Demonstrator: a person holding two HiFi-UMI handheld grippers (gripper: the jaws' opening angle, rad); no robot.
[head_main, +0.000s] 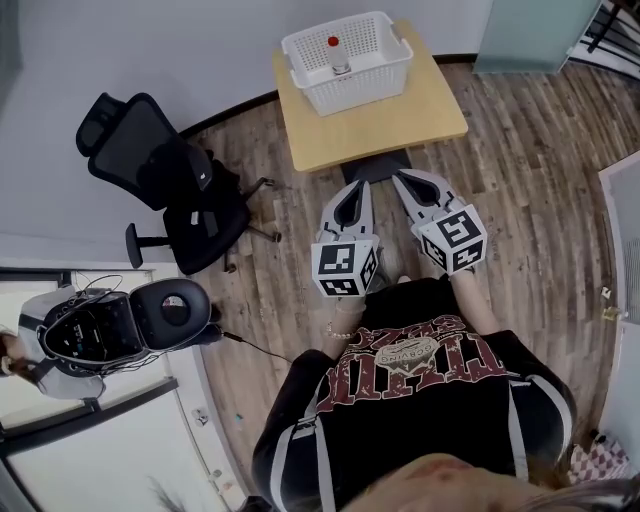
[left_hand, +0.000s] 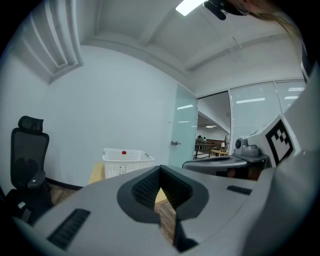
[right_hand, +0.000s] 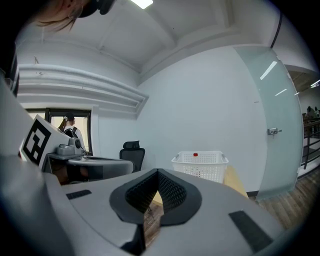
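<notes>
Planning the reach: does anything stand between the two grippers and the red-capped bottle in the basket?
Only the white basket, by its near wall: the bottle stands inside it, on the table. Nothing else visible lies between it and the left gripper or the right gripper.

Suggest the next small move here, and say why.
Probably carry both forward toward the table: the left claw and right claw are shut on nothing, held over the floor short of the table's near edge, while the red-capped bottle stands in the white basket on it, likely out of reach.
</notes>
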